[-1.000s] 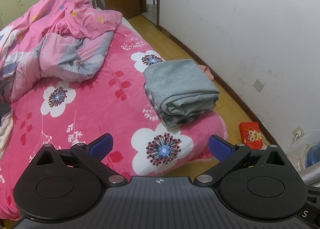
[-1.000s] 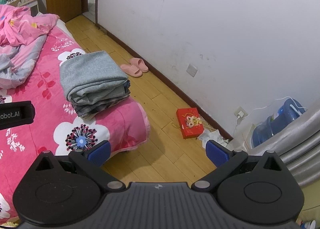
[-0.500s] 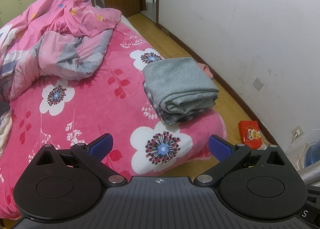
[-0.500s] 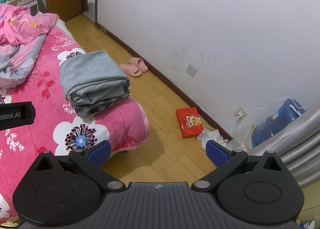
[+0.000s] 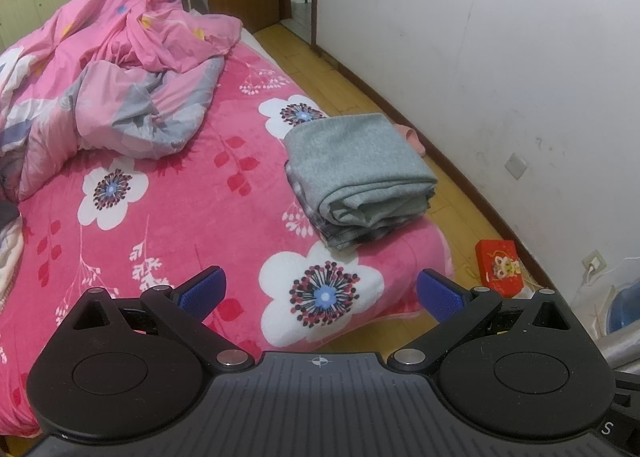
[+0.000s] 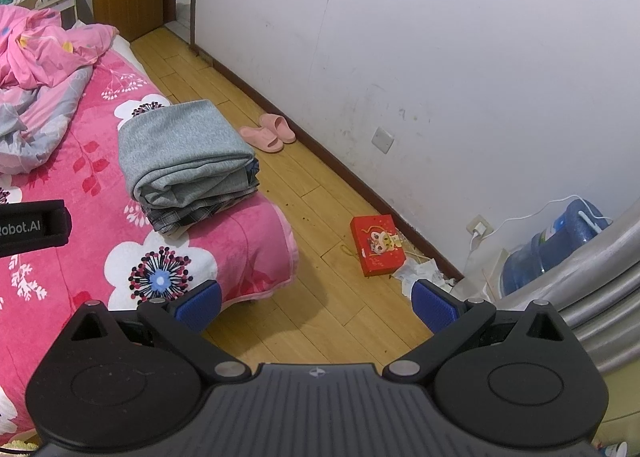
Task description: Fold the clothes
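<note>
The left gripper (image 5: 319,292) is held level with its jaws spread wide; nothing lies between the blue pads (image 5: 202,290). The right gripper (image 6: 316,303) is posed the same way, jaws fully apart and empty. Part of the left gripper's black body shows off the right gripper's left jaw.

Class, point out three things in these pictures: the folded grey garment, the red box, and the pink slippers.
folded grey garment (image 5: 352,153), left wrist view, flat top face.
red box (image 6: 376,245), right wrist view, printed lid.
pink slippers (image 6: 269,133), right wrist view, the nearer slipper's strap.
</note>
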The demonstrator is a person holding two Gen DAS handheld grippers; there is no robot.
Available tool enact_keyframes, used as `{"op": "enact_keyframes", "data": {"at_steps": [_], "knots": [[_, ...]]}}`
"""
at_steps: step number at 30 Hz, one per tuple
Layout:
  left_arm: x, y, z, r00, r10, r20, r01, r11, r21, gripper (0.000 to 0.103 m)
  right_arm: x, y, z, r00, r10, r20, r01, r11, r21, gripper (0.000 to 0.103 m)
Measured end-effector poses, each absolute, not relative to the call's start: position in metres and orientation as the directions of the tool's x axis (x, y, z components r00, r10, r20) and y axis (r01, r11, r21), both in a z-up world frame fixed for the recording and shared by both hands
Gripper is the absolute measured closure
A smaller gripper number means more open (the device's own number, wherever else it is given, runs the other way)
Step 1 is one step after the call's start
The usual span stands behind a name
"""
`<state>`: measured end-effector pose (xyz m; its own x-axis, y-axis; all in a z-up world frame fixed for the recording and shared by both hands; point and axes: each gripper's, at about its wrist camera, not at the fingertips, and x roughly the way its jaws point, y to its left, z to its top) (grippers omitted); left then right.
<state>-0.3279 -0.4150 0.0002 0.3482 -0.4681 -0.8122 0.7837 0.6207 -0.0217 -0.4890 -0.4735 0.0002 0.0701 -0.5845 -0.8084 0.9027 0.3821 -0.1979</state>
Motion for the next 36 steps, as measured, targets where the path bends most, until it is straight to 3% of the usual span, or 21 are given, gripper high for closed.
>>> {"op": "enact_keyframes", "data": {"at_steps": [36], "knots": [[-0.3246,-0.4176,-0.0017,0.339,-0.454,-0.824,0.782,0.623,-0.021,0.0,-0.4878,-0.4737,-0.0021,0.069,-0.581,-0.811,0.903,0.381,-0.197,0.0]]}}
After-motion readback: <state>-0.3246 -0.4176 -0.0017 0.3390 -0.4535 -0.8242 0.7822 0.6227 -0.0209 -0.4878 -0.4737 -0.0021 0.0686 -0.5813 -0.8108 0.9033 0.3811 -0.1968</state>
